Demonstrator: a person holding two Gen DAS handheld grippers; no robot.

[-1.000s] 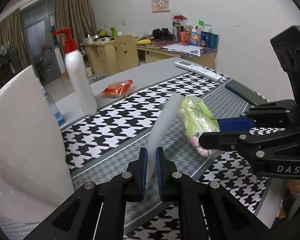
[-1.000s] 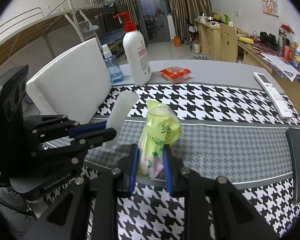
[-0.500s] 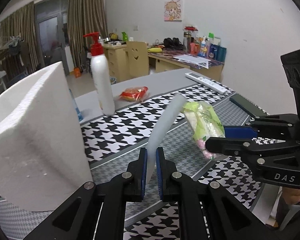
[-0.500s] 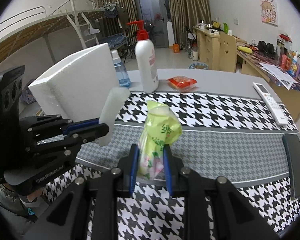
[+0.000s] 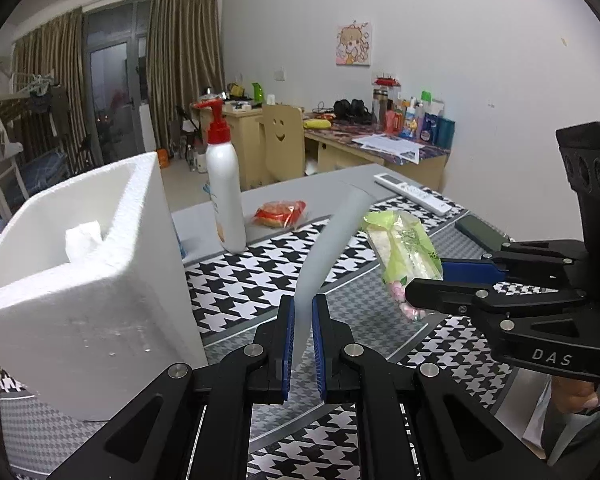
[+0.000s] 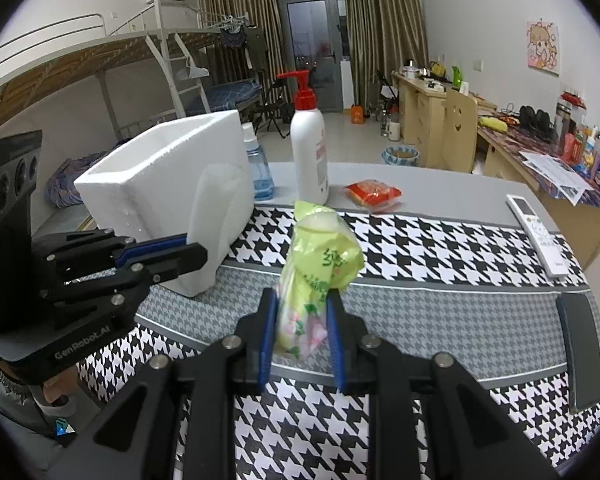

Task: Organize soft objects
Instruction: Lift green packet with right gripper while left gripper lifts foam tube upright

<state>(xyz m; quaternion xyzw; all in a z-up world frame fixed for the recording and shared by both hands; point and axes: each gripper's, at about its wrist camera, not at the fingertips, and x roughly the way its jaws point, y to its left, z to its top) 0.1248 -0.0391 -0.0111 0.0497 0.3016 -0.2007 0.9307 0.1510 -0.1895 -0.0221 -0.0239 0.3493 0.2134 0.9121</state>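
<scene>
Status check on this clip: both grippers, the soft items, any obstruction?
Left gripper shut on white foam sheet. Right gripper shut on green packet. Foam box open-topped, beside left; path unobstructed.

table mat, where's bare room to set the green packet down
Free: the grey band of the table mat between the green packet and the dark slab, and the checks below it. Crowded: the back edge, with foam box, blue bottle, pump bottle and red packet.

Two grippers, one foam box, two bottles, one foam sheet, two snack bags, and one remote are showing.
</scene>
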